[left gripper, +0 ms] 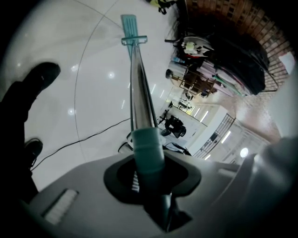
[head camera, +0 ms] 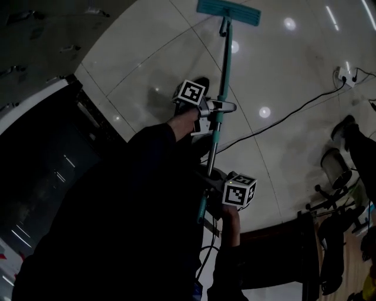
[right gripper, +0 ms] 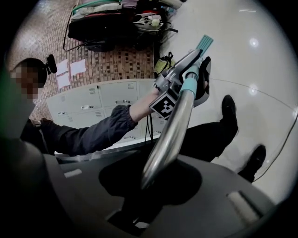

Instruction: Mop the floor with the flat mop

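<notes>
The flat mop's teal head [head camera: 229, 12] rests on the pale tiled floor [head camera: 147, 53] at the top of the head view. Its pole [head camera: 225, 59] runs down toward me. My left gripper [head camera: 218, 107] is shut on the pole at a teal collar, about midway along. My right gripper [head camera: 207, 194] is shut on the pole nearer the handle end. In the left gripper view the jaws [left gripper: 149, 172] close round the teal collar [left gripper: 148, 148], with the mop head [left gripper: 134, 30] far ahead. In the right gripper view the jaws [right gripper: 149, 181] clamp the shiny pole [right gripper: 172, 125], and the left gripper [right gripper: 186, 69] shows farther along.
A black cable [head camera: 282, 117] crosses the floor to a power strip [head camera: 345, 76] at the right. Office chairs [head camera: 335, 164] stand at the right edge. A dark counter [head camera: 47, 147] fills the left. The person's shoes [right gripper: 228, 104] stand beside the pole. Lockers [right gripper: 93, 100] and bags [right gripper: 107, 18] lie behind.
</notes>
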`<state>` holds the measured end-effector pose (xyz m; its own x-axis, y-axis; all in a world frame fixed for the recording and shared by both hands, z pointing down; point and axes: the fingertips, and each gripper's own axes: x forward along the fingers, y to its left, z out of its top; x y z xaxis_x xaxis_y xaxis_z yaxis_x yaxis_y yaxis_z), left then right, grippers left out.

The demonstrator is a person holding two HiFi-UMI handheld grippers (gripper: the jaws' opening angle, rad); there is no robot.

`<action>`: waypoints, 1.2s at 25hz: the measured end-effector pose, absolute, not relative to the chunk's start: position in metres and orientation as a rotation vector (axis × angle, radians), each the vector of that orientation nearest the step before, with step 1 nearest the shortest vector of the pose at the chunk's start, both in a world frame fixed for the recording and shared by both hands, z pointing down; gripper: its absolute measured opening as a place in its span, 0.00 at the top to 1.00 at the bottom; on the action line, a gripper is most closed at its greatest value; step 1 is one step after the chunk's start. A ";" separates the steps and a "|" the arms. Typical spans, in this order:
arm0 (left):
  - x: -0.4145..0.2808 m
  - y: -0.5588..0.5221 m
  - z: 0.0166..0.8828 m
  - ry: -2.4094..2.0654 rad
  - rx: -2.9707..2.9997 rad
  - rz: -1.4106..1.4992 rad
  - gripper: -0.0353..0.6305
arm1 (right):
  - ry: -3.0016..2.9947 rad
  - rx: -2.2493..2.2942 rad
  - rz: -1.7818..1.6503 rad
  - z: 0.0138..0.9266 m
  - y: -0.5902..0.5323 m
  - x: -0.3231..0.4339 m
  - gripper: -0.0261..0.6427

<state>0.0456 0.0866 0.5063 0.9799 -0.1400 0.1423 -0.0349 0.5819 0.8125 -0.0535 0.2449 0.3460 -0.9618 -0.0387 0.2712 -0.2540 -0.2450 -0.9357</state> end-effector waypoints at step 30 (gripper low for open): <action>0.039 0.161 0.473 -0.189 1.175 -0.060 0.80 | -1.978 0.296 2.167 0.334 0.345 -0.049 0.76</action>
<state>0.0388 0.1610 0.4728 0.9826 -0.1454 0.1158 -0.0513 0.3864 0.9209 -0.0489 0.3445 0.3336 -0.9615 0.0072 0.2748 -0.2743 -0.0898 -0.9574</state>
